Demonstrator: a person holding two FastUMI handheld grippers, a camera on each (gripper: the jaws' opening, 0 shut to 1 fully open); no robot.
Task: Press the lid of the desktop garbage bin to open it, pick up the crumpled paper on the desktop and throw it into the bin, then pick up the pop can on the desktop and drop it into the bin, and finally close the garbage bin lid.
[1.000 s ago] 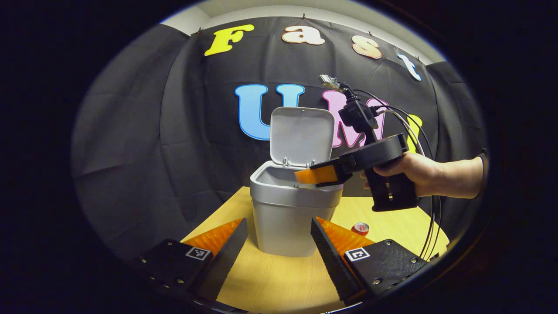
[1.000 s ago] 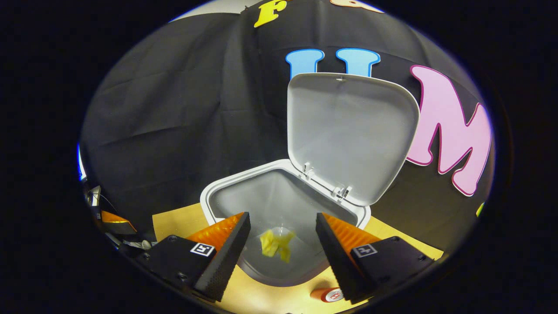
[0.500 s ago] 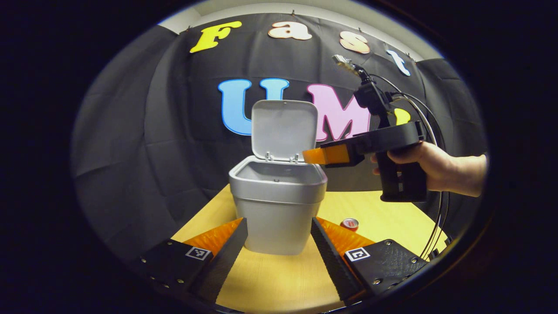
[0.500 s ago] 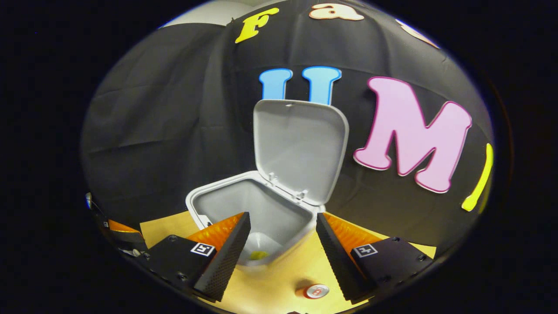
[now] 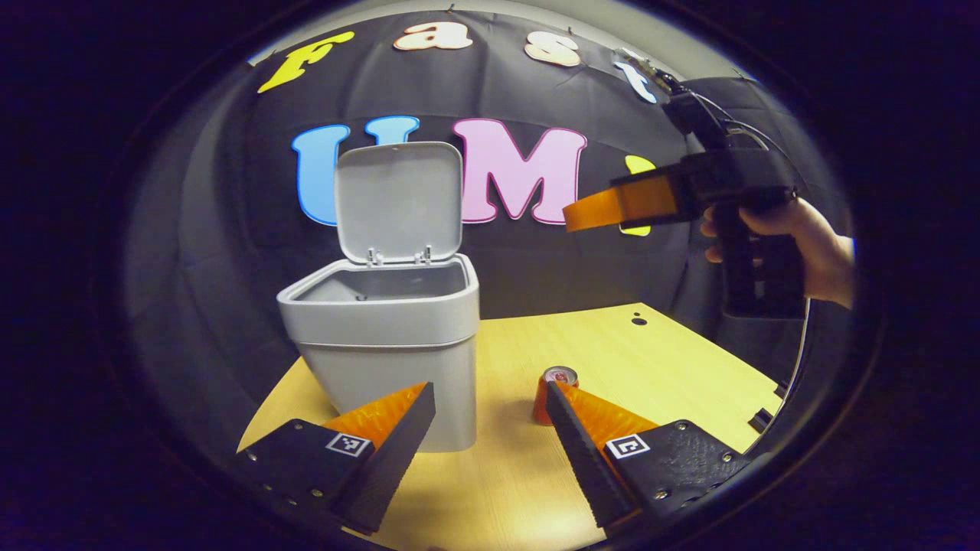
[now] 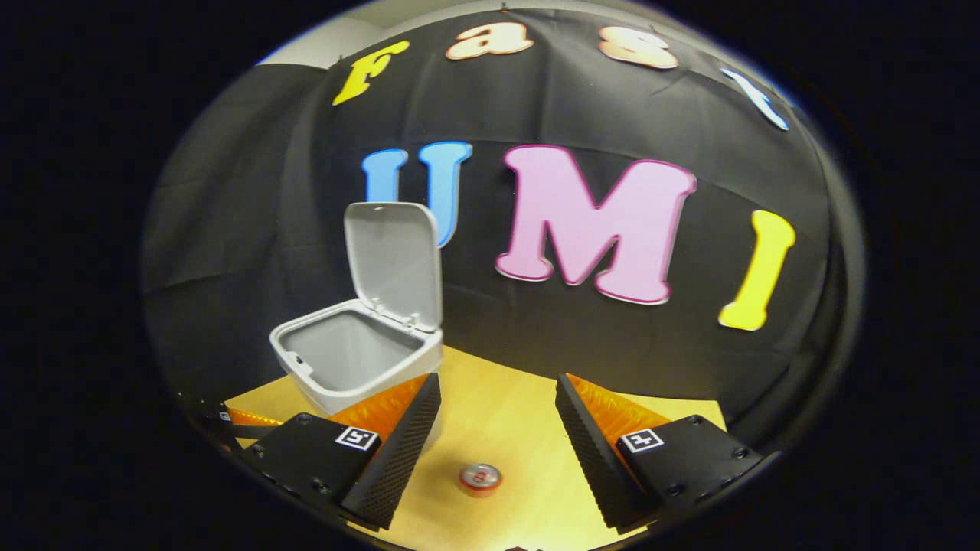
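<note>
Spreading wide and holding nothing, the left claw [image 5: 490,451] is sitting at the bottom of the left gripper view, its serrated, wedge-shaped fingers framing bare table [image 5: 674,360]. Just past the tip of the finger at lower right of centre, the pop can [image 5: 553,392] is standing upright on the pale wood-grain surface, a small smooth metal cylinder with a red body and a pale top. Left of it, at centre left of the frame, the garbage bin [image 5: 390,348] is standing with its lid [image 5: 398,200] tipped up on rear hinges; it looks like matte grey plastic, squarish with rounded corners and a thick rim. Farther off, at upper right, a hand [image 5: 804,241] is holding the right claw [image 5: 593,216] high in the air, well apart from the can.

In the right gripper view, the right claw [image 6: 498,451] is likewise gaping and carrying nothing, with the can [image 6: 480,477] showing its round top low in the frame between the fingers, and the bin [image 6: 356,367] at centre left. The bin's interior is too shadowed to show whether paper is lying inside.

Judging from this, the can is the next thing to take. Its slick, curved wall could be slipping or tipping if the fingers are closing off-centre or too near the top, and it would roll once down. A carried can could also be knocking the raised lid or the rim on the way in.
</note>
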